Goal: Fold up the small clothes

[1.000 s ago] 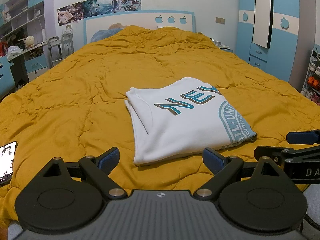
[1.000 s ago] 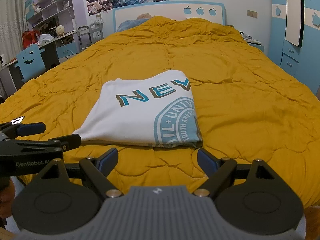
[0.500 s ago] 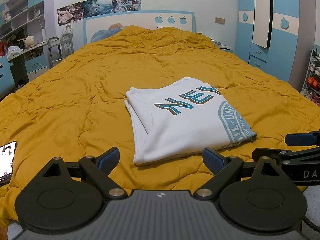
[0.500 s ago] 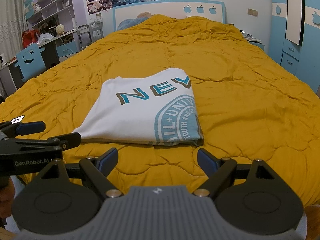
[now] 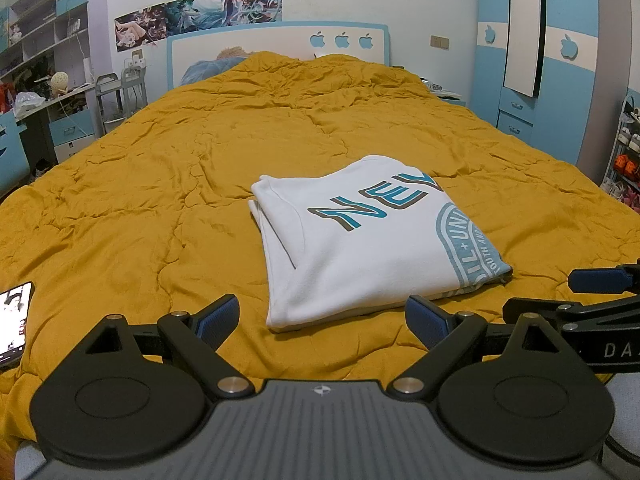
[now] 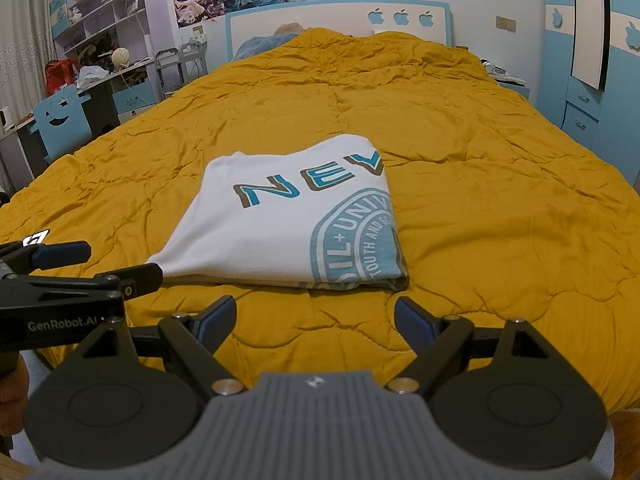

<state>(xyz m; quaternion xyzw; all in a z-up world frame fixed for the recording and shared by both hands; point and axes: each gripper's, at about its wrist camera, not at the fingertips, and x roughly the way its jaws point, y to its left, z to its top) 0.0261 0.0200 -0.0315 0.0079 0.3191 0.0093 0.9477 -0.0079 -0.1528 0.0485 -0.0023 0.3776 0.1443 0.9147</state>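
Observation:
A white T-shirt (image 5: pixel 360 248) with teal lettering and a round teal print lies folded into a flat rectangle on the mustard quilt (image 5: pixel 160 184). It also shows in the right wrist view (image 6: pixel 288 232). My left gripper (image 5: pixel 322 320) is open and empty, just short of the shirt's near edge. My right gripper (image 6: pixel 314 320) is open and empty, also just short of the near edge. Each gripper appears from the side in the other's view, the right one (image 5: pixel 580 296) and the left one (image 6: pixel 80 268).
A phone (image 5: pixel 14 320) lies on the quilt at the near left. A desk, blue chair (image 6: pixel 64 120) and shelves stand left of the bed. A blue wardrobe (image 5: pixel 540 80) and a shoe rack stand to the right. The headboard (image 5: pixel 280 44) is at the far end.
Both grippers have drifted very slightly; the shirt lies unmoved and both stay open.

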